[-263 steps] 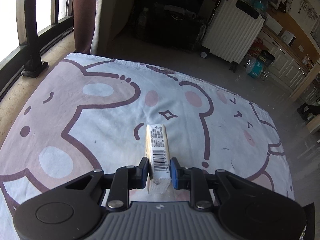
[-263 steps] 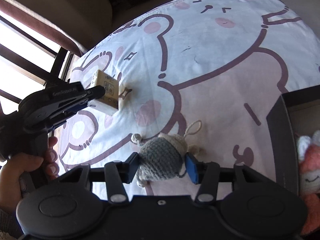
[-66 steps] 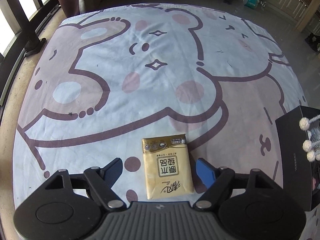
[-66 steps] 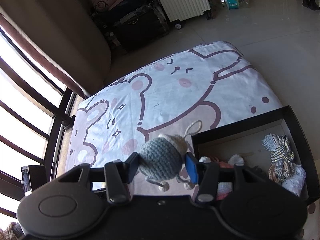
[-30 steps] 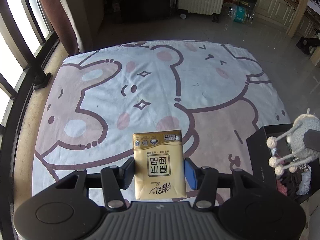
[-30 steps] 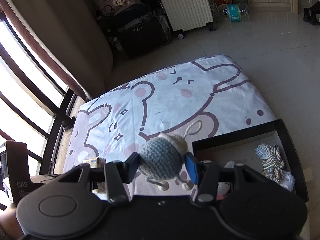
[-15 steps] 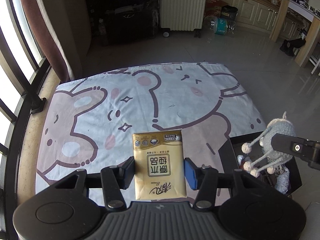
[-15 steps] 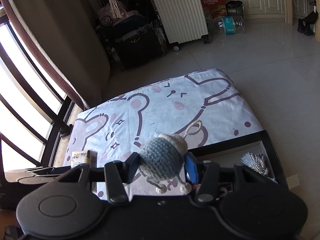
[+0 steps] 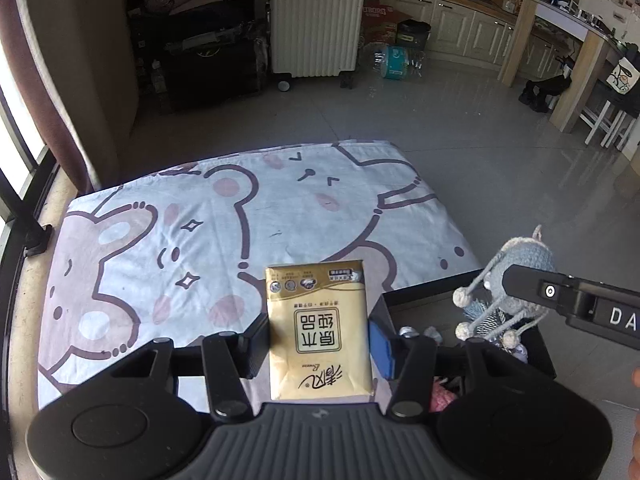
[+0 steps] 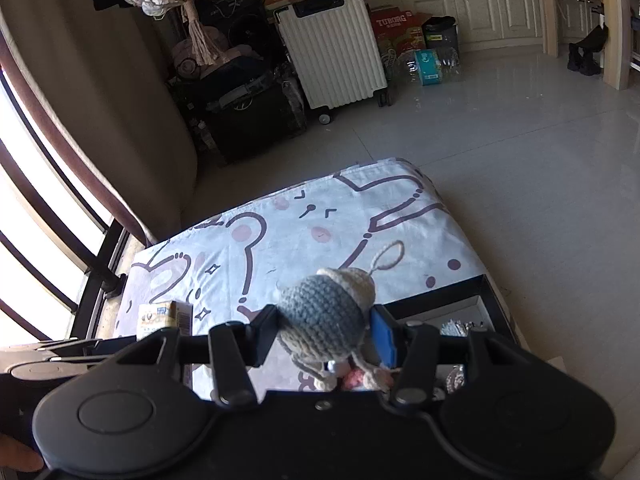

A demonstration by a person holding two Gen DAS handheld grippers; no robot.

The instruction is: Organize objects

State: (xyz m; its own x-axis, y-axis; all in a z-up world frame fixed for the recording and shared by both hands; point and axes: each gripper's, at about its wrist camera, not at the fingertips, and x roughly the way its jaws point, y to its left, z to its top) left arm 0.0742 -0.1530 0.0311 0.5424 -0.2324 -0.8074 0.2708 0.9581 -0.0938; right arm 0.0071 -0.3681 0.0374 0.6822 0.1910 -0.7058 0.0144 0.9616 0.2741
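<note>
My left gripper [image 9: 319,338] is shut on a gold tissue pack [image 9: 318,330] and holds it high above the bear-print blanket [image 9: 168,240]. My right gripper [image 10: 324,330] is shut on a grey and cream crocheted toy [image 10: 326,312], also held high. The toy also shows in the left wrist view [image 9: 520,272], with its pom-pom legs dangling over a black box [image 9: 420,296] at the blanket's near right corner. The tissue pack shows in the right wrist view [image 10: 164,316] at the left.
The black box [image 10: 488,292] holds a rope toy [image 10: 456,326] and a pink plush [image 9: 440,394]. A white suitcase [image 9: 316,20] and dark bags [image 9: 212,64] stand beyond the blanket. Window bars [image 10: 60,216] run along the left. Grey tile floor [image 9: 500,168] lies to the right.
Both grippers have risen higher with their loads, so the blanket and box look smaller. The crocheted toy stays over the box beside the tissue pack.
</note>
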